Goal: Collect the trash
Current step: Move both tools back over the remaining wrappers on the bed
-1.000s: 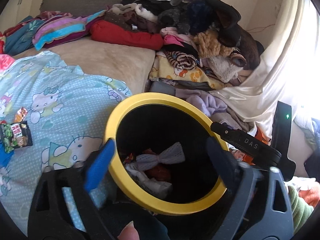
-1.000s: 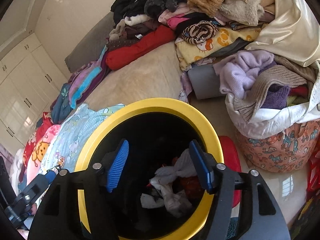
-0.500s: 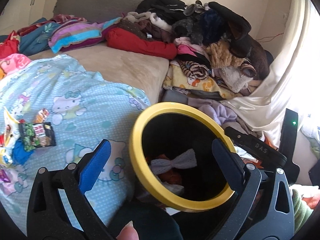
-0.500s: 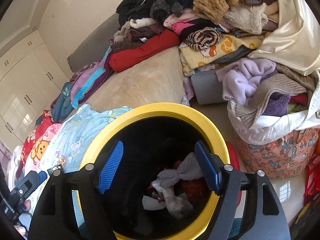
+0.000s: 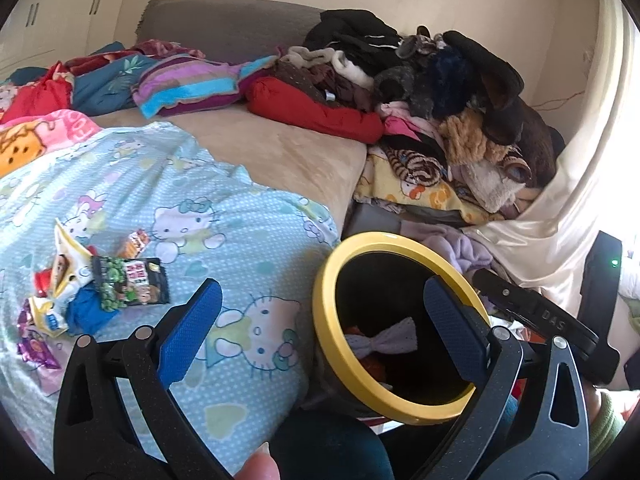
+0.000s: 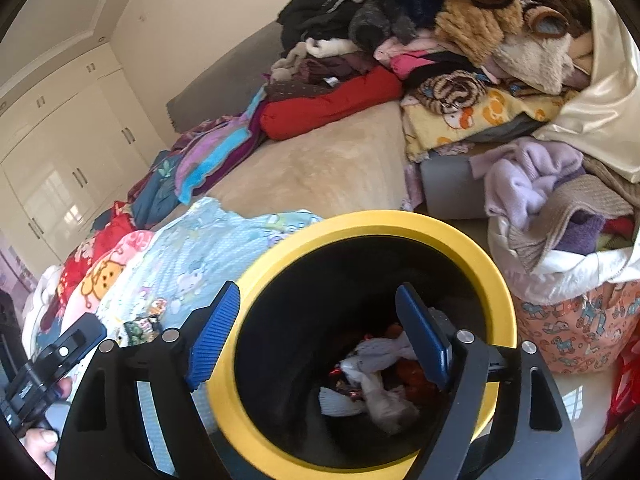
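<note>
Wrappers (image 5: 128, 286) lie crinkled, colourful, on blue blanket (image 5: 224, 240).

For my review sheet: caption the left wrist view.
Open left gripper between wrappers on the blanket and yellow-rimmed bin.

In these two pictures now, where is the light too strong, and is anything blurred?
Left wrist view: the window side behind the cream curtain is washed out white; the wrappers stay sharp. Right wrist view: slightly soft, the bin inside dark, glare on the wardrobe doors.
</note>
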A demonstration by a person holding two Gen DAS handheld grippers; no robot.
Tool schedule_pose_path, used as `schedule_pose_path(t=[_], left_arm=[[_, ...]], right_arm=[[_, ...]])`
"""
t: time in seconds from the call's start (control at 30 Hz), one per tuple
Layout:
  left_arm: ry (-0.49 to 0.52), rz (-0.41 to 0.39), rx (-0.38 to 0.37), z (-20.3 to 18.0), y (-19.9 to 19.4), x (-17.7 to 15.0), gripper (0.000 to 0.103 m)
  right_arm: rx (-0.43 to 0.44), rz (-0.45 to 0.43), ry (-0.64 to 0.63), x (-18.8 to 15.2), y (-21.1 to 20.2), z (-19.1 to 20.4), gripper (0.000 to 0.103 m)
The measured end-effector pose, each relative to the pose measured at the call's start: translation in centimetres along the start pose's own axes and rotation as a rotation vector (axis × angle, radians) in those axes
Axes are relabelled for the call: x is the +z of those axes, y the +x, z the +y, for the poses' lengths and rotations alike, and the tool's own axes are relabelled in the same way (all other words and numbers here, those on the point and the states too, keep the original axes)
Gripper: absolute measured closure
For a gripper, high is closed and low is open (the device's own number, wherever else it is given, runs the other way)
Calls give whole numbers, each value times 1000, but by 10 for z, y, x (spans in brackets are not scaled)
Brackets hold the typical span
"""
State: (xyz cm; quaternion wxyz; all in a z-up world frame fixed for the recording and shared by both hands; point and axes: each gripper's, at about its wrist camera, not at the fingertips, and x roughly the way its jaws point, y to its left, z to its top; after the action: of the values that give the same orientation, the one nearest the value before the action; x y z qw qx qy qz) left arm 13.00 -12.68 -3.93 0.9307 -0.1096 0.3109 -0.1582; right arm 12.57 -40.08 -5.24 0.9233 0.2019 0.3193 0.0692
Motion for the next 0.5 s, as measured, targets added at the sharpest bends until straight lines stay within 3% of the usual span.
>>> schedule_pose_path(t=[0.5], left_arm=[[-44, -71, 72, 39, -28, 16, 10]], right_arm=[[56, -13, -87, -2, -10, 45, 20]])
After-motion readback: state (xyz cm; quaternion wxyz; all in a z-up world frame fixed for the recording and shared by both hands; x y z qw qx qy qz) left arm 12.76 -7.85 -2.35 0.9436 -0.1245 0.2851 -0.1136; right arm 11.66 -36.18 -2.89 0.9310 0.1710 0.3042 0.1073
